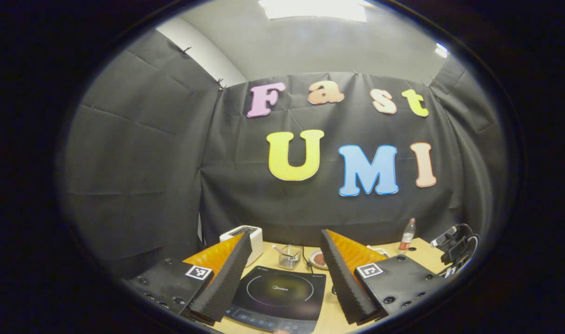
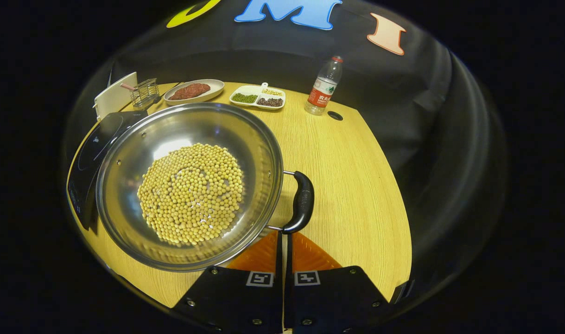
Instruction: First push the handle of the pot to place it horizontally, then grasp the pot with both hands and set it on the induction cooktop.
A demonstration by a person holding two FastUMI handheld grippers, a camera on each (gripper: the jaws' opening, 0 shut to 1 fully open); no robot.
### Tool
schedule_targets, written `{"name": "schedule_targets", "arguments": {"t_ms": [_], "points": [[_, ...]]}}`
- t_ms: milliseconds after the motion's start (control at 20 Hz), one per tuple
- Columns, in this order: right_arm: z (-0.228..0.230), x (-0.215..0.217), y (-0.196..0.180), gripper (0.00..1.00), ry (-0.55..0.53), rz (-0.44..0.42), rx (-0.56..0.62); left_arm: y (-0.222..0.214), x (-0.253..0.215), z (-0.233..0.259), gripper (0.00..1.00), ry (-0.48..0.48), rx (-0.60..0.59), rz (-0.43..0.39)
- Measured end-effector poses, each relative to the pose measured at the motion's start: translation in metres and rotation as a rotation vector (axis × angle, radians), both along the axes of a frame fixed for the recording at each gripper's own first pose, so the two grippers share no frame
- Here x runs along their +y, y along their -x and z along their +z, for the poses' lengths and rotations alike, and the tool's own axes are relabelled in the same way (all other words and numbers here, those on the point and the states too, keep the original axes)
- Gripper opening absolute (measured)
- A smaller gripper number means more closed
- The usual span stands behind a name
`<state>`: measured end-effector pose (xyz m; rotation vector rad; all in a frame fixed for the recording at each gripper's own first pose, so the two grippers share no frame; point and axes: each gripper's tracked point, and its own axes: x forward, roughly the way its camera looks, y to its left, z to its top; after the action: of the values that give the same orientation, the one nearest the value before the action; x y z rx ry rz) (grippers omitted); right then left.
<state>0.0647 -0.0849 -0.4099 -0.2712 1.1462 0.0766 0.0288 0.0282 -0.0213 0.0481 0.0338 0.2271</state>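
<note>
Here, a wooden table (image 2: 356,176) carries a steel pot (image 2: 189,185) of soybeans (image 2: 192,192), its rim overlapping the right edge of the black cooktop (image 2: 90,153). Next, the right gripper (image 2: 284,236), fingers pressed together with nothing between them, touches the lower end of the pot's black handle (image 2: 303,202). Meanwhile the left gripper (image 1: 287,273) hangs over the cooktop (image 1: 280,292), fingers spread wide. Behind stand a toaster (image 1: 252,236), a plate of meat (image 2: 194,90), a divided dish (image 2: 259,97) and a bottle (image 2: 325,87).
</note>
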Motion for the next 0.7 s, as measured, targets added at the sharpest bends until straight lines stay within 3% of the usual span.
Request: {"name": "schedule_targets", "arguments": {"t_ms": [100,200,300,350,450,550,600,700], "points": [[0.002,-0.001,-0.003,0.02,-0.032,-0.019,-0.014,-0.004,-0.007,-0.005,0.95,-0.001,0.009,-0.002],[0.003,-0.005,-0.003,0.04,-0.068,-0.025,-0.025,-0.012,-0.018,-0.012,1.00,0.003,0.023,-0.010],[0.010,-0.010,-0.001,0.12,-0.095,-0.036,-0.047,-0.024,-0.033,-0.027,0.97,0.024,0.050,-0.026],[0.014,-0.009,-0.002,0.25,-0.120,-0.042,-0.063,-0.030,-0.041,-0.035,0.97,0.038,0.066,-0.035],[0.028,-0.007,-0.008,0.39,-0.181,-0.045,-0.111,-0.044,-0.057,-0.056,0.97,0.067,0.112,-0.054],[0.045,-0.005,-0.017,0.82,-0.223,-0.038,-0.175,-0.056,-0.074,-0.085,0.97,0.111,0.179,-0.078],[0.051,-0.003,-0.024,0.97,-0.255,-0.026,-0.206,-0.062,-0.079,-0.098,0.98,0.135,0.211,-0.085],[0.061,0.001,-0.033,1.00,-0.266,-0.007,-0.253,-0.074,-0.089,-0.126,0.98,0.161,0.275,-0.095]]}}
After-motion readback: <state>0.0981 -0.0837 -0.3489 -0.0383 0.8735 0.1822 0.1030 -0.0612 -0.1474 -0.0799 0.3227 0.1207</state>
